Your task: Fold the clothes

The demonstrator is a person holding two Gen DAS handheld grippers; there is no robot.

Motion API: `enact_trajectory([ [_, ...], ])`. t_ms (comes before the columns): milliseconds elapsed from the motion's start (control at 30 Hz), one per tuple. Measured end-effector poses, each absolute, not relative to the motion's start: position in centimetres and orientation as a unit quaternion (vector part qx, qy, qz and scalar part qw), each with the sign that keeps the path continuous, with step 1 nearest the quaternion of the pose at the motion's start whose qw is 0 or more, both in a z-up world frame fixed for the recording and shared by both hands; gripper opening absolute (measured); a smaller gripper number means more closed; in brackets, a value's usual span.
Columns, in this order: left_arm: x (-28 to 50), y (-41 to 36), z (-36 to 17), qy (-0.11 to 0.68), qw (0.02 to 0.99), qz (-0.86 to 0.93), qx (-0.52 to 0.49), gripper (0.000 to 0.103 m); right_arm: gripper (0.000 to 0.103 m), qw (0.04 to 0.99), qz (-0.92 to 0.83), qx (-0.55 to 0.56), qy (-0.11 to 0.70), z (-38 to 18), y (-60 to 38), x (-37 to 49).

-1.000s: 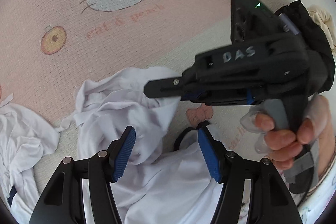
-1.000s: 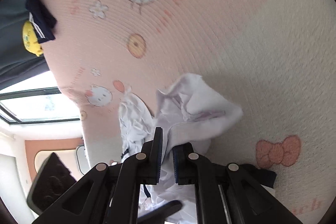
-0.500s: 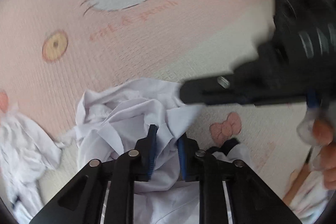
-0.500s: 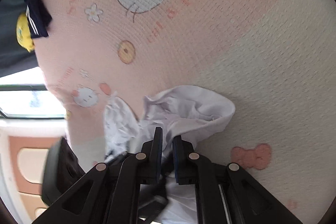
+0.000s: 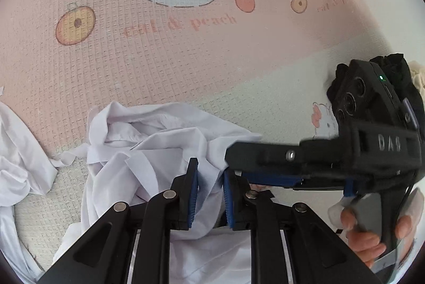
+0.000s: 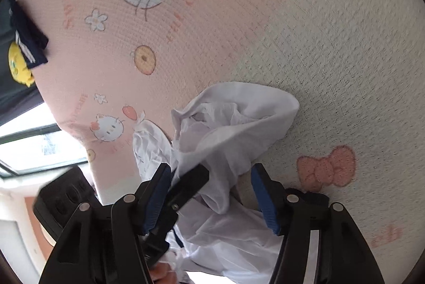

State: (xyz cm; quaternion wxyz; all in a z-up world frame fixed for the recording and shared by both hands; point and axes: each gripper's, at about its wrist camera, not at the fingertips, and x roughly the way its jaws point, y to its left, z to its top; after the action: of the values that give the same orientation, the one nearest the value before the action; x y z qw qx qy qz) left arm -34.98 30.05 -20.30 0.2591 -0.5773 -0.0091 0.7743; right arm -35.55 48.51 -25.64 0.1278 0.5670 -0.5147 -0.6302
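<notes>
Nearest, the left gripper [image 5: 209, 193] has its jaws pinched tight on a fold of the crumpled white garment [image 5: 164, 151], probably to take over the hold. The right gripper [image 6: 212, 201] has just let its jaws swing apart; cloth hangs loose between them, unpressed, and one of the left gripper's fingers pokes into that gap. The garment lies bunched on the pale band of the play mat [image 5: 186, 50], below its pink cat print. Another white piece [image 5: 21, 156] lies at the mat's left edge.
</notes>
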Motion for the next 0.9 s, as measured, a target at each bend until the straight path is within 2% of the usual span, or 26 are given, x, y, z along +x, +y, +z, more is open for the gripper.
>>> enact_trajectory([
  [200,-35.0,30.1,-20.9,-0.018,0.271,0.765,-0.584,0.014,0.062,0.113,-0.626,0.586,-0.502,-26.4,47.8,-35.8],
  [400,-35.2,29.7,-21.7,-0.014,0.251,0.744,-0.619,0.019,0.061,0.093,-0.638,0.590,-0.486,-27.1,47.6,-36.1],
  [433,-35.0,29.6,-21.6,-0.008,0.250,0.745,-0.619,0.019,0.050,0.089,-0.645,0.588,-0.479,-27.1,47.6,-36.1],
  [467,-34.8,29.5,-21.5,-0.003,0.249,0.745,-0.619,0.020,0.020,0.092,-0.661,0.587,-0.457,-26.7,47.4,-36.3],
  [500,-34.7,29.4,-21.5,0.001,0.251,0.743,-0.620,0.021,0.011,0.095,-0.677,0.586,-0.435,-26.3,47.1,-36.5],
  [567,-34.5,29.2,-21.5,0.006,0.252,0.742,-0.621,0.030,0.010,0.096,-0.701,0.588,-0.392,-25.6,46.5,-36.9],
  [633,-34.4,29.0,-21.3,0.009,0.252,0.743,-0.620,0.043,0.010,0.093,-0.717,0.590,-0.360,-25.1,46.2,-36.9],
  [833,-34.7,27.4,-20.6,-0.033,0.241,0.755,-0.609,0.043,0.010,0.053,-0.743,0.586,-0.319,-24.6,47.5,-36.8],
  [900,-34.8,27.4,-21.1,-0.025,0.229,0.752,-0.618,0.043,0.010,0.039,-0.749,0.582,-0.315,-24.4,48.1,-36.9],
])
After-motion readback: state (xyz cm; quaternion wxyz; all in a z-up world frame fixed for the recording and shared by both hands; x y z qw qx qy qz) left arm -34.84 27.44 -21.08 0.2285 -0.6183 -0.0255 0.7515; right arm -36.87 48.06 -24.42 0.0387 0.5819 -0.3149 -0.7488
